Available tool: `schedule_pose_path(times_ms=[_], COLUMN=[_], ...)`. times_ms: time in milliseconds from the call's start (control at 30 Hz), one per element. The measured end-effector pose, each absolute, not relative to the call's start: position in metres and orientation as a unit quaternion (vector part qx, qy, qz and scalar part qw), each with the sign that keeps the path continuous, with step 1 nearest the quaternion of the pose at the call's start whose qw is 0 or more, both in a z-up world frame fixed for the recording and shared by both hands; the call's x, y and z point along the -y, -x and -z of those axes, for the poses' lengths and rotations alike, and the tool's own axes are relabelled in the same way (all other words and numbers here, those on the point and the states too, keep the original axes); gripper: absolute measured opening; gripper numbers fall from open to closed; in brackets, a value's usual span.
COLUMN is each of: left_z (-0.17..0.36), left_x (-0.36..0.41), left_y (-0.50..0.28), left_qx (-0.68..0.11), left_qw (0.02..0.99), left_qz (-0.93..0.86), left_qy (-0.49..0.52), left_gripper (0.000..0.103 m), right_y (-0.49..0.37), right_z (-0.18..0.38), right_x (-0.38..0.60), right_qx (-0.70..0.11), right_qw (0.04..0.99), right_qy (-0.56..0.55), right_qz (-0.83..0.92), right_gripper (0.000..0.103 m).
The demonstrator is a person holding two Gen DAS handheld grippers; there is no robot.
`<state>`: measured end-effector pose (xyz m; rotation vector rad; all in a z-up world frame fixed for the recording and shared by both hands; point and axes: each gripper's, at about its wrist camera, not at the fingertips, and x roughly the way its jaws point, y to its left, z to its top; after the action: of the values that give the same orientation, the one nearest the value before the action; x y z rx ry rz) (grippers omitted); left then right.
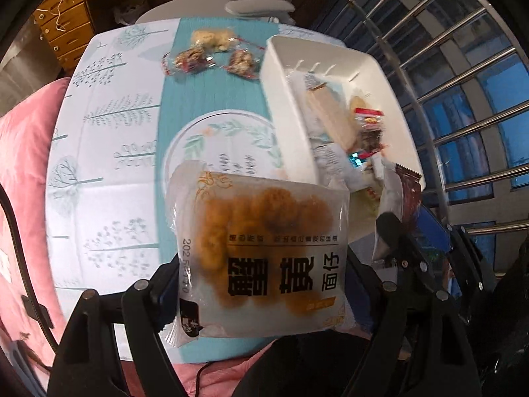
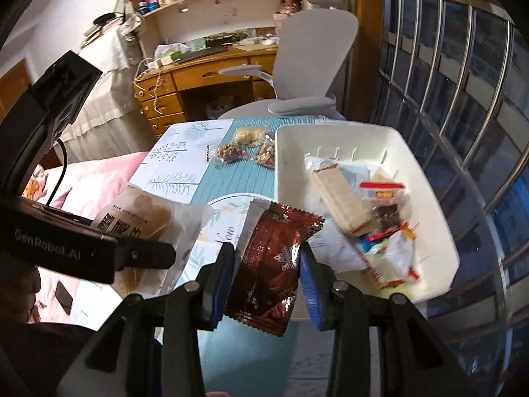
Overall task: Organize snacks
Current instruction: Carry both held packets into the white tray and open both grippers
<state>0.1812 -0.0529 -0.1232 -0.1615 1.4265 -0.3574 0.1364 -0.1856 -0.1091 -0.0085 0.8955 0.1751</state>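
Above table (image 1: 109,152) | left jaws hold bun pack (image 1: 264,251) upright | right jaws clamp red packet (image 2: 271,261) lengthwise

A clear, glossy plastic bread packet (image 1: 261,258) with black print is showing golden, rough-crusted buns inside. A dark red foil wrapper (image 2: 274,264) with silver snowflakes is glinting, crinkled and shiny. The white bin (image 2: 439,231) is looking like smooth, slightly glossy plastic. The tablecloth (image 1: 109,152) is lying smooth and matt, printed with pale trees. Window bars (image 1: 463,76) are gleaming as polished metal. A wooden desk (image 2: 185,82) is showing a warm varnished grain. The pink bedding (image 1: 23,172) is looking like soft cloth.
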Motion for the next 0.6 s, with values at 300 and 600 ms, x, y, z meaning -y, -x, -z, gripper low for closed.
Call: schedule_pose_path(times_ms=[300,600], left_z=[0.109,0.108], left_x=[0.106,0.157], left_y=[-0.172,-0.18], left_qx=[-0.608,-0.587], left_qw=[0.771,0.784], left_qz=[0.166,0.185], left_qy=[0.091,0.077], left_gripper=[0.083,0.084], right_y=[-0.134,-0.139], right_z=[0.101,0.103], right_x=[0.239,0.286], right_qx=[-0.418,-0.425], right_qw=[0.903,0.902], right_qy=[0.034,0.042], right_qz=[-0.088,-0.06], right_gripper=[0.039,0.039])
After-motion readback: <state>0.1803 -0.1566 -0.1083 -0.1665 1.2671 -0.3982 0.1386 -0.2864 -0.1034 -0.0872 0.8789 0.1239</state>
